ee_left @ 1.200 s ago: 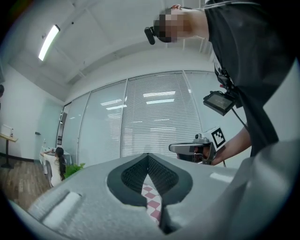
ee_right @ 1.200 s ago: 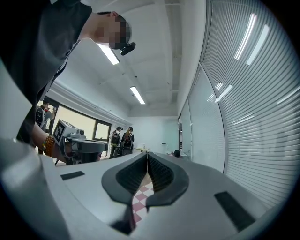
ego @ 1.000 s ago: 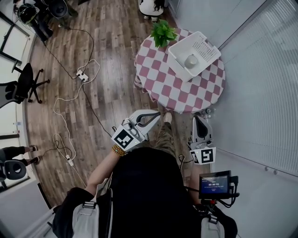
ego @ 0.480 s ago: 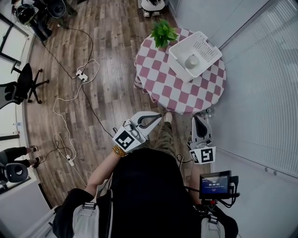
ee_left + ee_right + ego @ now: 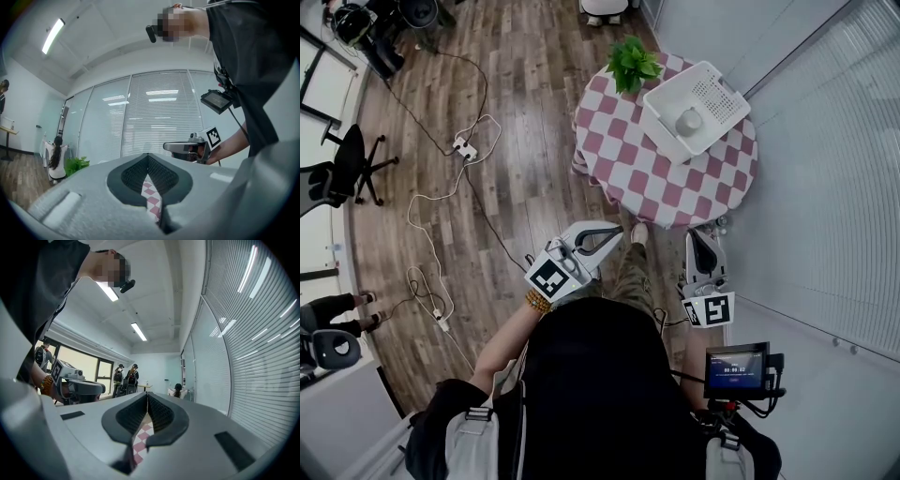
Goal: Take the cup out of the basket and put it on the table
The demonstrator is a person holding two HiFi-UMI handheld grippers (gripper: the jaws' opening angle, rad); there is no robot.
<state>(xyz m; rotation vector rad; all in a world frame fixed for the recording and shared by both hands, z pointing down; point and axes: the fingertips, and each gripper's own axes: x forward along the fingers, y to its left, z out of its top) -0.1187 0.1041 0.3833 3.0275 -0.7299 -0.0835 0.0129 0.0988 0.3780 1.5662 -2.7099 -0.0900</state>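
cup (image 5: pixel 689 120): pale, round, sitting in white basket (image 5: pixel 712 89) on bench (image 5: pixel 628 173) | left claw (image 5: pixel 615 231), right claw (image 5: pixel 701 234): both pressing together, empty

You stand on a wood-plank floor (image 5: pixel 516 141) strewn with cables (image 5: pixel 431 199) and a power strip (image 5: pixel 465 148). Ahead, a round table (image 5: pixel 628 178) wears a red-checked cloth; a black office chair (image 5: pixel 345 169) sits far left. Slatted blinds (image 5: pixel 834 169) cover the wall on your right, and a strip light (image 5: pixel 52 35) glows on the white ceiling (image 5: pixel 108 28).
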